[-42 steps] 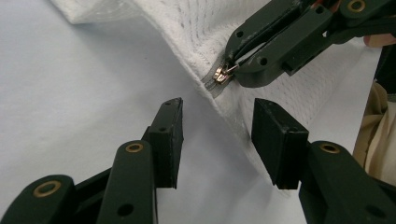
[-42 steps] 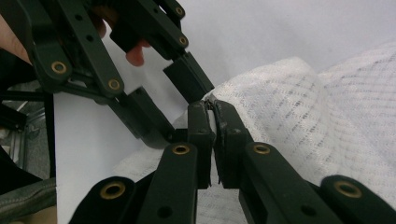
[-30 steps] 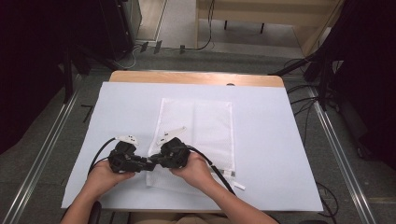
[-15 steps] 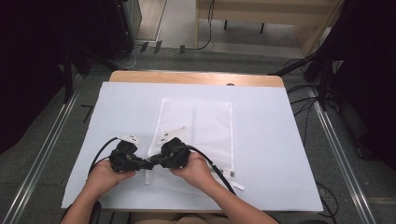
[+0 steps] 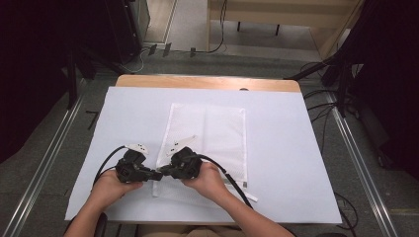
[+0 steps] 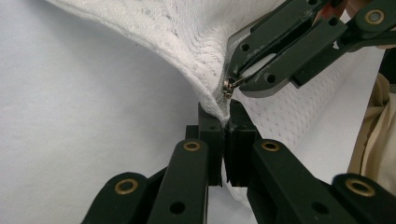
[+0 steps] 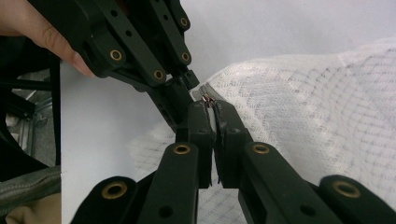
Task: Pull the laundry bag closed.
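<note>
The mesh bag (image 5: 207,143) is white with a fine net pattern; the table (image 5: 296,163) is pale white; both grippers' fingers (image 6: 212,140) are black.

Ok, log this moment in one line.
left gripper: shut on mesh bag corner | right gripper: shut on zipper pull | bag on white sheet

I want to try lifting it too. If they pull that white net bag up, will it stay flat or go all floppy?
Probably floppy: the mesh bag already drapes and folds where the left gripper pinches its edge. It looks thin and see-through, so likely very light.
</note>
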`<control>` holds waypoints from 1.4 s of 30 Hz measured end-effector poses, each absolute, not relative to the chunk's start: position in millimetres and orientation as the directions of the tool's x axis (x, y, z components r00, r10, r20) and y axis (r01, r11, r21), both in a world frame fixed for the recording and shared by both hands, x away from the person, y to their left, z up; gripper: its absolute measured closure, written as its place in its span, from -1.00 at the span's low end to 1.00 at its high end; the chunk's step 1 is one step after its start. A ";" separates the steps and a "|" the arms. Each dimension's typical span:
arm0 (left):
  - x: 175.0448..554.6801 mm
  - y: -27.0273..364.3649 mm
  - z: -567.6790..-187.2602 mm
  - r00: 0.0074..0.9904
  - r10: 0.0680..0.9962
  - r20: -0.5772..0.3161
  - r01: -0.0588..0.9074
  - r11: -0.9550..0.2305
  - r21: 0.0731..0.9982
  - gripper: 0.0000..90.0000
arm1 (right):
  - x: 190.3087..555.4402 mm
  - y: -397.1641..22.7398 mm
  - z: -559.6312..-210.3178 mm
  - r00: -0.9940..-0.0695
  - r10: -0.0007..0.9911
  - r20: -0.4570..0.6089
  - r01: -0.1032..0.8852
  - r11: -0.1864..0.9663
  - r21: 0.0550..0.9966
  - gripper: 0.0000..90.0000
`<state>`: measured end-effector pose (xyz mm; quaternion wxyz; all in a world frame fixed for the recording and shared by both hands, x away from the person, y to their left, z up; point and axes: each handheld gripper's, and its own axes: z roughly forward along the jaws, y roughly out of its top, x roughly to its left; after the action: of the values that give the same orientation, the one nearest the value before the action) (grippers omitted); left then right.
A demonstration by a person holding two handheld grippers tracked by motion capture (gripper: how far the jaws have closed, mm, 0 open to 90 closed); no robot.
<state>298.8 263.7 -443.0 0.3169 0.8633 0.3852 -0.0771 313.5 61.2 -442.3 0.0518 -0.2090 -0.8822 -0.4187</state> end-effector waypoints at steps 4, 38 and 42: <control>298.8 265.3 -442.0 0.692 0.617 -0.374 0.712 -0.500 0.493 0.96 | 313.8 59.4 -442.4 -0.906 0.325 0.271 0.415 0.561 0.716 0.95; 301.0 260.9 -443.9 0.703 0.601 -0.380 0.705 -0.520 0.481 0.92 | 310.8 57.7 -444.0 -0.915 0.289 0.282 0.401 0.563 0.722 0.95; 300.7 260.9 -442.7 0.702 0.600 -0.384 0.706 -0.513 0.488 0.94 | 311.9 56.7 -443.4 -0.914 0.289 0.286 0.403 0.561 0.723 0.95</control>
<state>300.7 260.9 -442.7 0.3181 0.8658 0.3772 -0.0829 311.9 56.7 -443.4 0.0673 -0.1965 -0.8808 -0.4256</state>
